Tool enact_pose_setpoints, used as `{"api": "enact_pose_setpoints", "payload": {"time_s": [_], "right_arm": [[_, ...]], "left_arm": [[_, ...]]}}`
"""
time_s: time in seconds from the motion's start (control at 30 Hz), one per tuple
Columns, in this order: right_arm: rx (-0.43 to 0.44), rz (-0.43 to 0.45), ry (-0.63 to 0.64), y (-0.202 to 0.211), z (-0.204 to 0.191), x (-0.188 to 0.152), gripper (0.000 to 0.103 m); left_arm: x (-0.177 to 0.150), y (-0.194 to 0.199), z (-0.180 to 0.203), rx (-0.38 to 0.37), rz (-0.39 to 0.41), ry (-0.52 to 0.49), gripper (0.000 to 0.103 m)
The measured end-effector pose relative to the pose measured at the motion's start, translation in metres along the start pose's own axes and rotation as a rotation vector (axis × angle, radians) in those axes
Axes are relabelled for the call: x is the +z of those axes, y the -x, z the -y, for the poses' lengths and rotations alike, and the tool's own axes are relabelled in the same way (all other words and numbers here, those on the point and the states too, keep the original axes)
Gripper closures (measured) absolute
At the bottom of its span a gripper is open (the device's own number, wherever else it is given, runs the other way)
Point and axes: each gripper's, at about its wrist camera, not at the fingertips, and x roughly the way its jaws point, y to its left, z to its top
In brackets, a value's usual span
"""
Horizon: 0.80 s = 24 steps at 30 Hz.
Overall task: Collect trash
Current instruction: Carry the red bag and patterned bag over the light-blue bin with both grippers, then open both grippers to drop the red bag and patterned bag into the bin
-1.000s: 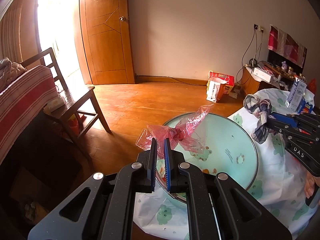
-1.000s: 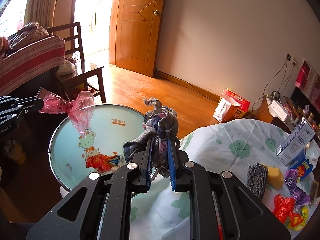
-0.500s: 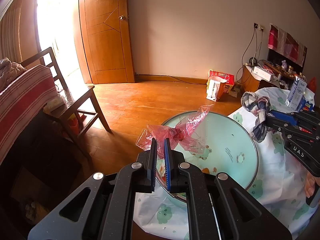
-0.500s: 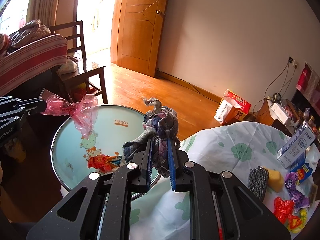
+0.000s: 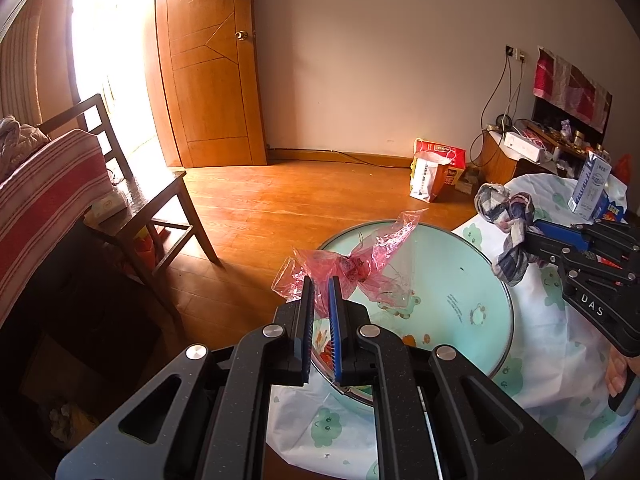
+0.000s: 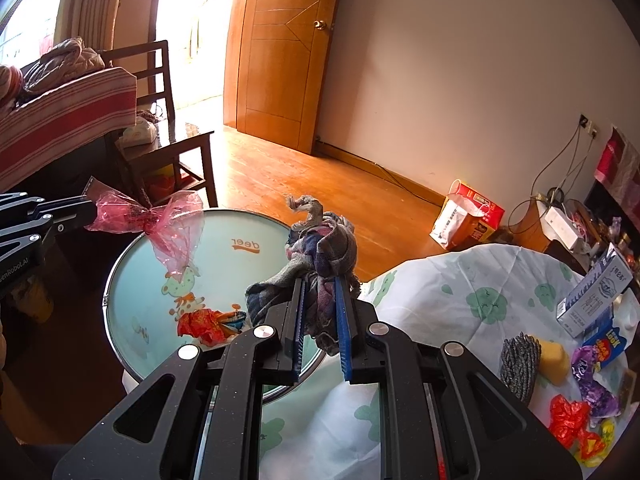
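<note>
— Two bits of trash are up in the air, right?
— Yes. A crumpled pink plastic wrapper (image 5: pixel 352 268) is pinched between the narrow jaws of the left gripper (image 5: pixel 319 292), and a bunched plaid rag (image 6: pixel 320 256) is clamped in the right gripper (image 6: pixel 320 300). Both hang above a round pale-green basin (image 5: pixel 460 280) with cartoon animals printed inside.
— Where is each over the basin?
— From the right wrist view, the wrapper (image 6: pixel 160 220) dangles over the basin's far left rim (image 6: pixel 120 264), held from the left by the left gripper (image 6: pixel 86 210). The rag sits over the near right edge. From the left wrist view the rag (image 5: pixel 508 224) is at the basin's right side, where it meets the tablecloth, with the right gripper (image 5: pixel 536 236) reaching in from the right.
— Anything in the basin?
— A red crinkled wrapper (image 6: pixel 204 326) lies on its bottom.
— And around it?
— The basin stands at the edge of a counter under a white cloth with green animal prints (image 6: pixel 480 280). Further right on that cloth lie a grey scouring pad (image 6: pixel 520 364), a yellow sponge (image 6: pixel 554 360), a purple wrapper (image 6: pixel 588 380), red and yellow wrappers (image 6: pixel 572 420) and a white carton (image 6: pixel 596 296). A wooden chair (image 5: pixel 152 208) stands on the floor to the left, a paper bag (image 5: pixel 428 178) by the far wall.
</note>
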Motion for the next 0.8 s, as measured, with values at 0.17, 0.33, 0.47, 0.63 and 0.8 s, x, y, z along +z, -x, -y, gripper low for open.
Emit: {"api": "enact_pose_setpoints", "payload": {"time_s": [0.17,0.33,0.47,0.63,0.8], "right_arm": [[0.012,0.002,0.002,-0.001,-0.002,-0.001,0.086],[0.020,0.012,-0.007,-0.001,-0.002,-0.002,0.077],[0.018,0.021,-0.019,0.003,-0.001,-0.004,0.061],[0.002,0.027,-0.035,0.017,0.004,-0.012,0.059],[-0.052,0.040,-0.075,0.055,0.032,-0.039,0.052]], "left_arm": [[-0.001,0.001,0.000,-0.013,0.003,-0.001,0.094],[-0.001,0.002,0.004,-0.016,0.012,-0.004,0.067],[-0.003,0.000,0.004,-0.006,0.010,0.002,0.048],[-0.010,-0.005,0.009,-0.006,-0.009,0.007,0.034],[-0.024,-0.013,0.031,-0.030,-0.046,-0.029,0.023]]}}
